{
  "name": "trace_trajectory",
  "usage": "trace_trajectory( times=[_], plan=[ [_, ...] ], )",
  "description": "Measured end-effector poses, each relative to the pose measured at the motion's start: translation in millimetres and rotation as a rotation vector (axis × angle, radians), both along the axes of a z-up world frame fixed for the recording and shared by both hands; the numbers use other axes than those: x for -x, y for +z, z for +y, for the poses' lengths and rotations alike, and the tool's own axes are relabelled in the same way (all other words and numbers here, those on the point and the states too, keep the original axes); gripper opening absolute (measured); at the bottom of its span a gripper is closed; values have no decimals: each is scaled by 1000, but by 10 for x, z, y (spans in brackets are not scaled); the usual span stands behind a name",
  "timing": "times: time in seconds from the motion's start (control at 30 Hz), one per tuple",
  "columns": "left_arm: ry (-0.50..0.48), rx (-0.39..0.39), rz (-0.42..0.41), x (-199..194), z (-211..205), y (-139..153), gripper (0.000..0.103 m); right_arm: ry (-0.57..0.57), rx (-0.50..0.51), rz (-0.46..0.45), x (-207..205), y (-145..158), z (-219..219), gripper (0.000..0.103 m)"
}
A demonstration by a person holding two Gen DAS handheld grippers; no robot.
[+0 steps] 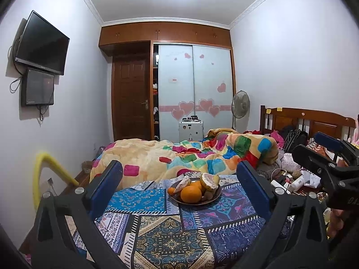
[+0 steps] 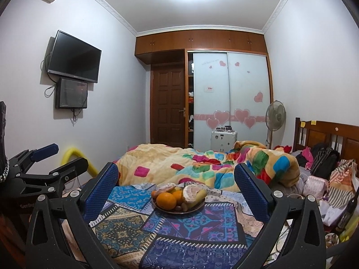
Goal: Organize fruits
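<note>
A dark plate [image 1: 215,196] of fruit sits on the patterned cloth [image 1: 170,235]. It holds a large orange [image 1: 191,194], smaller oranges, peeled citrus pieces [image 1: 209,181] and small brown fruits. My left gripper [image 1: 179,177] is open and empty, held back from the plate. In the right wrist view the plate [image 2: 199,207] with the orange [image 2: 166,200] and a peeled piece [image 2: 190,193] lies ahead of my right gripper [image 2: 176,176], which is open and empty. The right gripper also shows at the right of the left wrist view [image 1: 323,152], and the left gripper at the left of the right wrist view [image 2: 60,157].
A colourful quilt [image 1: 190,157] lies bunched on the bed behind the cloth. Clutter of bags, cables and bottles [image 1: 289,179] fills the right side by the wooden headboard [image 1: 314,121]. A yellow foam-covered rail [image 1: 44,168] stands at the left. A fan [image 1: 240,105] and white case [image 1: 190,130] stand by the wardrobe.
</note>
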State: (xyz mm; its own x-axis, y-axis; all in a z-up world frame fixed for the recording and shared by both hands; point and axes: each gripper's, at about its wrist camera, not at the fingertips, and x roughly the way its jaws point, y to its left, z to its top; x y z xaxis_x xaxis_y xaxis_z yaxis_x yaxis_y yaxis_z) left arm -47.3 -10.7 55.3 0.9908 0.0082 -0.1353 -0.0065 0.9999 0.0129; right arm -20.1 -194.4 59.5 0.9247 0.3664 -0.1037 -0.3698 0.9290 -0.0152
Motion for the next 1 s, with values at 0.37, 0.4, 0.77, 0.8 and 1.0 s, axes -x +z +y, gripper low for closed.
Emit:
trace_trajectory(
  times=[0.37,0.4,0.77,0.8,1.0],
  plan=[
    [-6,-15,-6,8,-39,-24,103,4,-9,11,-9,20,6,103],
    [-7,-15,-6,9,-40,-21,103,3,-11,11,-8,25,7,103],
    [-9,-8,-15,24,-40,-13,103,1,-25,18,-24,24,-23,103],
    [-10,-8,-15,23,-44,-11,103,0,-26,17,-22,20,-27,103],
    [-15,-6,-8,5,-49,-14,103,-2,-27,17,-29,24,-40,103]
  ],
)
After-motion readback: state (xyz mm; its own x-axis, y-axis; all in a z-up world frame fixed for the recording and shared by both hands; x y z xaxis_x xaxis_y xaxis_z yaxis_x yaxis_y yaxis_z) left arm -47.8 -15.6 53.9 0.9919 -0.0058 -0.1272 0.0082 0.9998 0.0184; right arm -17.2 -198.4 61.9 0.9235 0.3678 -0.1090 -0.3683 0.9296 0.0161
